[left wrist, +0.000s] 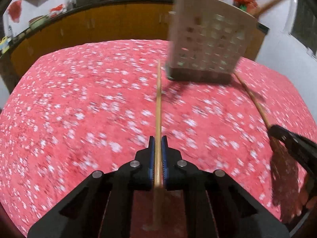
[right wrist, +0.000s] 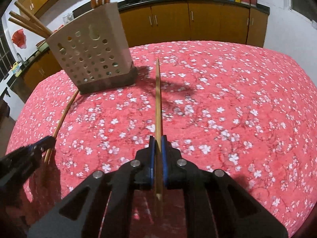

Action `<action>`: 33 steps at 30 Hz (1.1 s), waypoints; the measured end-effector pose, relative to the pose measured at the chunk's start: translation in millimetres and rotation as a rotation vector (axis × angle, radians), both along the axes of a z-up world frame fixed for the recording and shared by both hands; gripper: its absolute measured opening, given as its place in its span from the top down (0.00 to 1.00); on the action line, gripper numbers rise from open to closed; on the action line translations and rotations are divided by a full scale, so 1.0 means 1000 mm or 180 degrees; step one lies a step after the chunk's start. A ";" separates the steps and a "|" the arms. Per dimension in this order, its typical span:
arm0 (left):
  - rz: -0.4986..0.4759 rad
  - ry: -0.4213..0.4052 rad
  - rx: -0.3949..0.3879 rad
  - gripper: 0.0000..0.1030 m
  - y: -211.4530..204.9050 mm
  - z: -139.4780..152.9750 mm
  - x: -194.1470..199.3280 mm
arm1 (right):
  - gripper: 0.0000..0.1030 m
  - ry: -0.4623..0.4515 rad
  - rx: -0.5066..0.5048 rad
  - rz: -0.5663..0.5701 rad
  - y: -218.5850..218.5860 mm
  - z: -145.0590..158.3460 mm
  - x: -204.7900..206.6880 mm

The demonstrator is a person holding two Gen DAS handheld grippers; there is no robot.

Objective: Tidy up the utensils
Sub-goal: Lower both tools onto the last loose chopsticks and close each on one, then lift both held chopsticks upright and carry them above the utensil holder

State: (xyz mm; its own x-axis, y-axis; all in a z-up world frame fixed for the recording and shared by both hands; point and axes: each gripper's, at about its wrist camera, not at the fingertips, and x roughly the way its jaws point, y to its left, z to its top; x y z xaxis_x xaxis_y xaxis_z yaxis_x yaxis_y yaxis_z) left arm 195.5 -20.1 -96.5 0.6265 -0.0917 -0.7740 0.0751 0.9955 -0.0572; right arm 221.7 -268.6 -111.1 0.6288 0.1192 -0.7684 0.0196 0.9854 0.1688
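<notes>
Gripping one chopstick in each hand, you now need to lift both tips clear of the red floral tablecloth [right wrist: 227, 99] before swinging them toward the perforated utensil holder [right wrist: 91, 55]. Your left gripper [left wrist: 158, 144] has its jaws closed tight on a bamboo chopstick [left wrist: 158, 103], whose far tip lies just beside the holder's base. Your right gripper [right wrist: 158, 144] is clamped the same way on a second chopstick [right wrist: 158, 99], pointing past the holder's right side. Raise each stick steeply, then drop it tip-first through the open top, where other wooden handles [right wrist: 29, 21] already stand; take one at a time so the sticks don't cross. Both grippers pitch downward at the table, side by side, the left view blurred.
</notes>
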 end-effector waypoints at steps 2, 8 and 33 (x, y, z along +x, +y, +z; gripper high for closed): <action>0.0099 -0.0012 -0.0005 0.93 0.012 -0.001 0.009 | 0.92 -0.0023 -0.0005 0.0039 0.004 0.000 0.004; 0.0146 -0.0049 -0.0103 0.92 0.028 -0.002 0.018 | 0.92 -0.0013 -0.0050 0.0099 0.011 -0.004 0.014; 0.0144 -0.0070 -0.0199 0.91 0.037 0.000 0.017 | 0.92 -0.0071 -0.0043 0.0099 0.008 -0.009 0.014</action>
State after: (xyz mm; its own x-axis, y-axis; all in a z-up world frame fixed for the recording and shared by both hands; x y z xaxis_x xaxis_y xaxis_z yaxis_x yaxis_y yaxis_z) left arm 212.5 16.8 -96.5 0.6478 -0.1107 -0.7537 0.0320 0.9925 -0.1182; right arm 235.4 -260.8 -119.8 0.6419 0.1285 -0.7560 -0.0146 0.9877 0.1555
